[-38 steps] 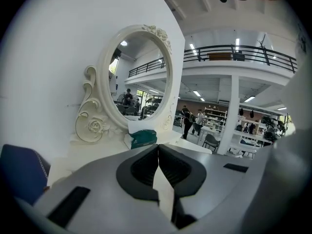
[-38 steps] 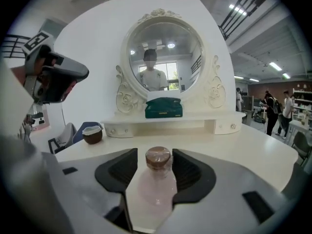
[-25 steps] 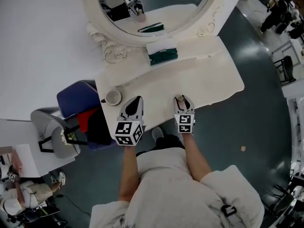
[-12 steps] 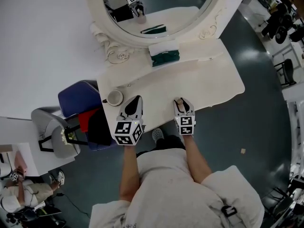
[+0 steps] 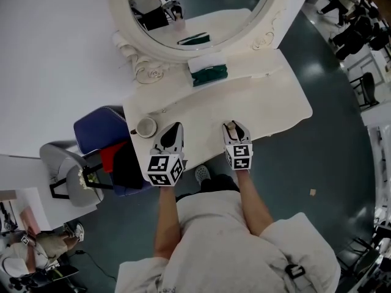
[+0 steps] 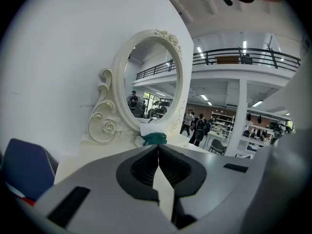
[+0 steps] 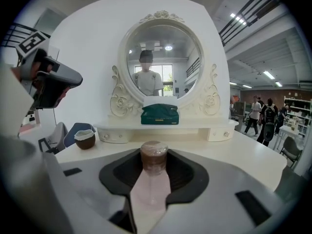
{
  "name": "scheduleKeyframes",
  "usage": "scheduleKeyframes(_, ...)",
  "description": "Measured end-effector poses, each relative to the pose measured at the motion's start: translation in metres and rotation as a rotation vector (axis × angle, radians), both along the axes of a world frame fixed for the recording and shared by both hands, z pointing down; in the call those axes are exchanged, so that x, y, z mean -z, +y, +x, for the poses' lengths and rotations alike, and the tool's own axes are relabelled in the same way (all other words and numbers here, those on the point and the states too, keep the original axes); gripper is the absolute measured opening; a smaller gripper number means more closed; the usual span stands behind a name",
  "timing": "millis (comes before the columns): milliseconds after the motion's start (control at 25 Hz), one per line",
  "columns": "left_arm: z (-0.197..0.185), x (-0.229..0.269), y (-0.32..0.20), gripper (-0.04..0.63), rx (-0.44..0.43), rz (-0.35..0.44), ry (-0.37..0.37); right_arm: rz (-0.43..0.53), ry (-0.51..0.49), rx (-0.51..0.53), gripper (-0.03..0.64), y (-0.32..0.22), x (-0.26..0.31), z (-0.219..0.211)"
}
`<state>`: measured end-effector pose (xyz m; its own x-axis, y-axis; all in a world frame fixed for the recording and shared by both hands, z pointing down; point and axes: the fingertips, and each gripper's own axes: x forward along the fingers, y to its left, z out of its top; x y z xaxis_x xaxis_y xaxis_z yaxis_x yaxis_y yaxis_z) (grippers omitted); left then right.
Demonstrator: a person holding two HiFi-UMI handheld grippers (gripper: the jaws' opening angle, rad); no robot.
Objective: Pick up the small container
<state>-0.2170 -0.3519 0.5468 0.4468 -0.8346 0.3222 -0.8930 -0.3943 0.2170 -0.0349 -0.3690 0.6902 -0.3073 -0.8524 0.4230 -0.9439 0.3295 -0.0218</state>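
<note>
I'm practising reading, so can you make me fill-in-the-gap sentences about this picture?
The container in the right tool is ___ on top.
The left tool is shut and holds ___.
The box before the mirror is ___.
Missing words: brown, nothing, green.
The right tool's jaws have just been closing on the container.

The small container [image 7: 154, 177] has a pale pink translucent body and a brown cap. It stands upright, clamped in the right claw [image 5: 231, 127], whose jaws have just been closing on it, above the worktop [image 5: 275, 105] near its front edge.
</note>
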Motion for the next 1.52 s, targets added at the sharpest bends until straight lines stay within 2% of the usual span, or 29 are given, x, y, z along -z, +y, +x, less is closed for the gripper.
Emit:
scheduleKeyframes(600, -0.005, 0.011, -0.013, 0.028, 0.025, 0.027, 0.021, 0.043, -0.052, 0.020, 0.149, -0.030, 0.075, 0.015)
scheduleKeyframes(760, -0.001, 0.014, -0.014, 0.028, 0.016, 0.033, 0.014, 0.074, -0.097, 0.052, 0.149, -0.038, 0.102, 0.018)
scheduleKeyframes(920, 0.000, 0.016, -0.017, 0.028, 0.016, 0.040, 0.004, 0.088, -0.094, 0.085, 0.149, -0.044, 0.128, 0.017)
scheduleKeyframes(1080, 0.006, 0.020, -0.018, 0.028, 0.009, 0.047, 0.004, 0.110, -0.103, 0.080, 0.149, -0.044, 0.154, 0.022)
scheduleKeyframes(1280, 0.019, 0.023, -0.016, 0.028, -0.008, 0.047, 0.009, 0.149, -0.168, 0.070, 0.149, -0.037, 0.177, 0.028)
scheduleKeyframes(1520, 0.034, 0.033, -0.010, 0.028, -0.001, 0.048, 0.035, 0.146, -0.152, 0.115, 0.149, -0.024, 0.182, 0.028)
